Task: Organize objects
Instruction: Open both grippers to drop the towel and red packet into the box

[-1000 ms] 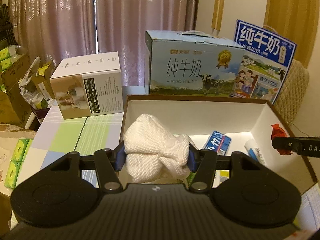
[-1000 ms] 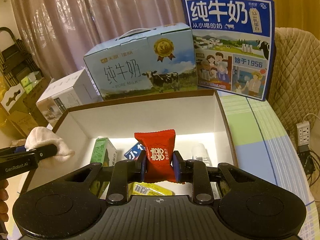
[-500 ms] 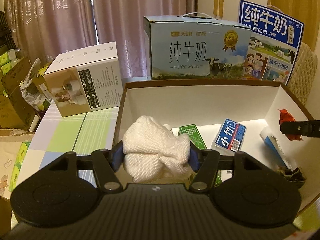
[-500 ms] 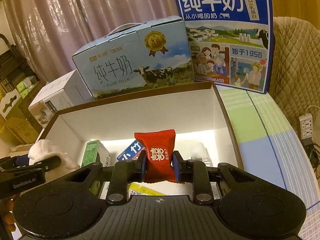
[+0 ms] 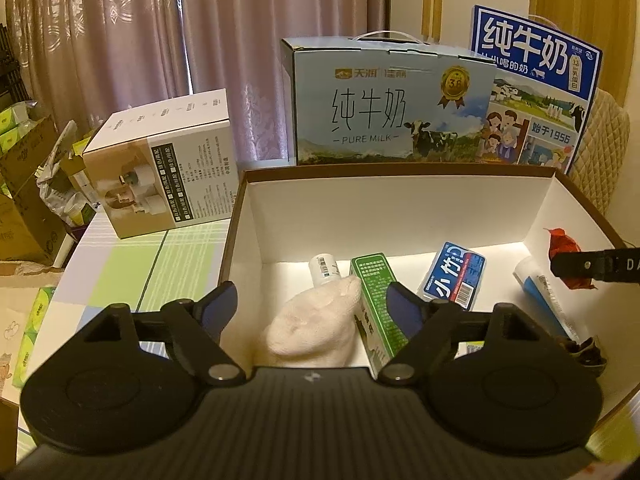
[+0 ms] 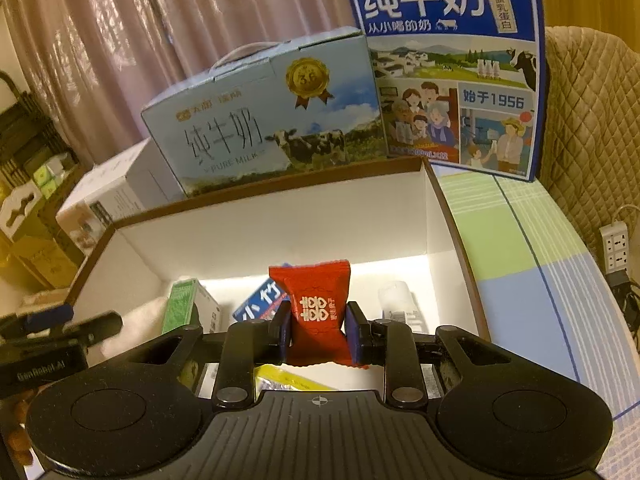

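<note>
A white knitted cloth (image 5: 312, 332) lies on the floor of the open white cardboard box (image 5: 400, 208), against a green carton (image 5: 374, 292). My left gripper (image 5: 309, 294) hangs just above it, jaws opening, pads clear of the cloth. My right gripper (image 6: 318, 316) is shut on a red candy packet (image 6: 314, 300), held over the box's right half; that packet (image 5: 562, 240) also shows in the left wrist view. Inside the box are a blue packet (image 5: 454, 276), a small white bottle (image 5: 324, 268) and a blue-and-white tube (image 5: 544, 300).
Two milk cartons (image 5: 392, 108) (image 6: 452, 60) stand behind the box. A white product box (image 5: 168, 168) sits on the chequered tablecloth (image 5: 120, 260) to its left. A quilted chair (image 6: 592, 120) and a power strip (image 6: 616, 244) are at the right.
The left jaws have spread and the white cloth has dropped from between them onto the box floor. The right gripper still holds the red packet in about the same place.
</note>
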`<state>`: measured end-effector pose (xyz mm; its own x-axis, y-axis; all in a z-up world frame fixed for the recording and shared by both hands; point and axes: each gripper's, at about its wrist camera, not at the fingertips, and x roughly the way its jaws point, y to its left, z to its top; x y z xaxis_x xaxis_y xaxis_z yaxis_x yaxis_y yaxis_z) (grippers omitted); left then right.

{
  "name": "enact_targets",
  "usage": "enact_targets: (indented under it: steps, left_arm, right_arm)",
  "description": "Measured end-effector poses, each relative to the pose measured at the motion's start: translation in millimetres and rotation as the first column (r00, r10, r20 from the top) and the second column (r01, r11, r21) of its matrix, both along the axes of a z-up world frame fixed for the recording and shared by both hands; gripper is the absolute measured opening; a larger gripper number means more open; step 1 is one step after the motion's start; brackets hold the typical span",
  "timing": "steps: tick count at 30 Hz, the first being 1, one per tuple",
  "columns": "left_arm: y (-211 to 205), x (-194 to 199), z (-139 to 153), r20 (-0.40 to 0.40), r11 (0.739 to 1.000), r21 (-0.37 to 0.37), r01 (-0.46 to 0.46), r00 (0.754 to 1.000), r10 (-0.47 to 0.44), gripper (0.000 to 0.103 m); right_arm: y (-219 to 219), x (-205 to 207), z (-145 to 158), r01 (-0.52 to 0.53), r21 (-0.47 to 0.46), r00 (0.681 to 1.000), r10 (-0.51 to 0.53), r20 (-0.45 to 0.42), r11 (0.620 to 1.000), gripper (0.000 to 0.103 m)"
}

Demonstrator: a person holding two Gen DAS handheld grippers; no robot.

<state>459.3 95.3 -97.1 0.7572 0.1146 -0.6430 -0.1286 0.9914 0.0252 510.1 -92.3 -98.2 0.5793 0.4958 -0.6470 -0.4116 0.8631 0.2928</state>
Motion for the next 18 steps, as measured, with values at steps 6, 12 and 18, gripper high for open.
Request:
enact_targets:
  steps: [6,12,18]
  left_arm:
    - [-1.3,0.1,-3.2,-0.005,1.000,0.001,0.006,1.000,-0.006,0.083]
    - [-2.3,-0.8,-4.1,-0.007,1.000,0.002,0.012,1.000,-0.012,0.086]
    - [-2.4,-1.6,-4.6,-0.009,1.000,-0.011,0.018,1.000,-0.018,0.090]
  right_arm:
    - [-7.3,0.7,6.6,0.038,0.065,0.998,-0.041,0.038,0.997,0.058]
    - [-7.0,2.0,8.9,0.026,0.060,0.999,-0.028,0.030,0.998,0.063]
    - [-5.9,1.3,6.1,0.014,0.036,1.000,-0.015,0.023,0.999,0.066]
